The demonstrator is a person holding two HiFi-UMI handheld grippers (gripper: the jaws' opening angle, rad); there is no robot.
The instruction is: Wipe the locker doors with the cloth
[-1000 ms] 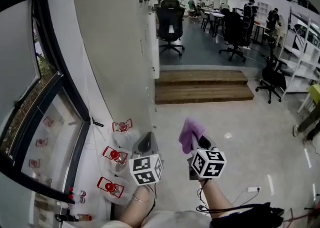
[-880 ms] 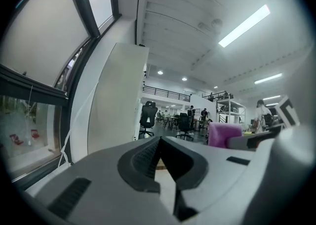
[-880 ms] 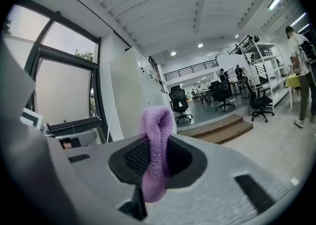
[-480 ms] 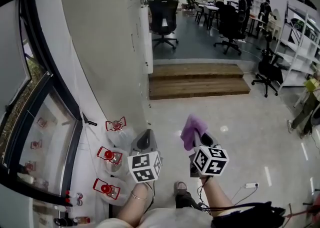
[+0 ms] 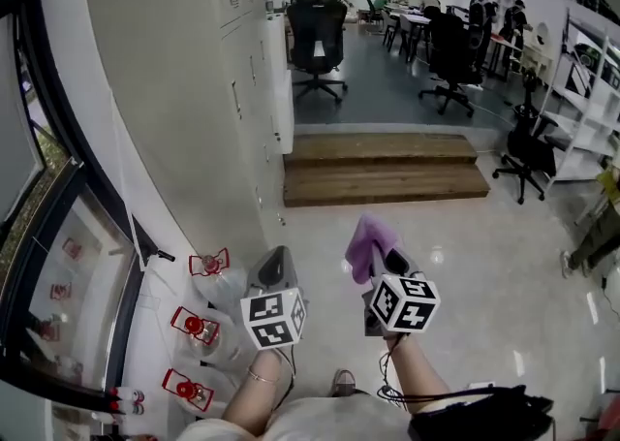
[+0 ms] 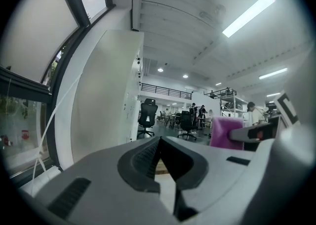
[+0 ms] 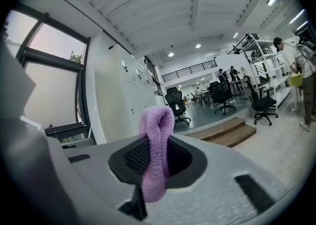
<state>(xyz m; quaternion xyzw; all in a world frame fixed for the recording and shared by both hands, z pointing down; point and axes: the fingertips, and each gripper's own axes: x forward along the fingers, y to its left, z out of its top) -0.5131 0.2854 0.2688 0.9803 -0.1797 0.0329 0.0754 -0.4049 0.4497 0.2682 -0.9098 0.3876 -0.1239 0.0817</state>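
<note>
A folded purple cloth [image 5: 364,243] [image 7: 157,150] sticks up from my right gripper [image 5: 380,257] [image 7: 155,162], whose jaws are shut on it; the left gripper view also catches the cloth [image 6: 224,131] at its right. My left gripper [image 5: 275,265] [image 6: 159,156] is shut with nothing between its jaws. Both grippers are held low over the pale floor, tips forward. The white locker doors [image 5: 247,71] [image 7: 127,98] [image 6: 132,105] with small dark locks run along the left, well ahead of both grippers and apart from the cloth.
A wooden step [image 5: 383,168] crosses the floor ahead, with office chairs [image 5: 315,37] and people at desks beyond. Left of me is a white sill [image 5: 160,318] with red-capped bottles [image 5: 207,264] under a dark-framed window [image 5: 44,265]. A white shelving rack [image 5: 591,90] stands at right.
The view has swung so the lockers' door fronts now show at upper left. Both grippers kept their pose, with the cloth still clamped in the right one.
</note>
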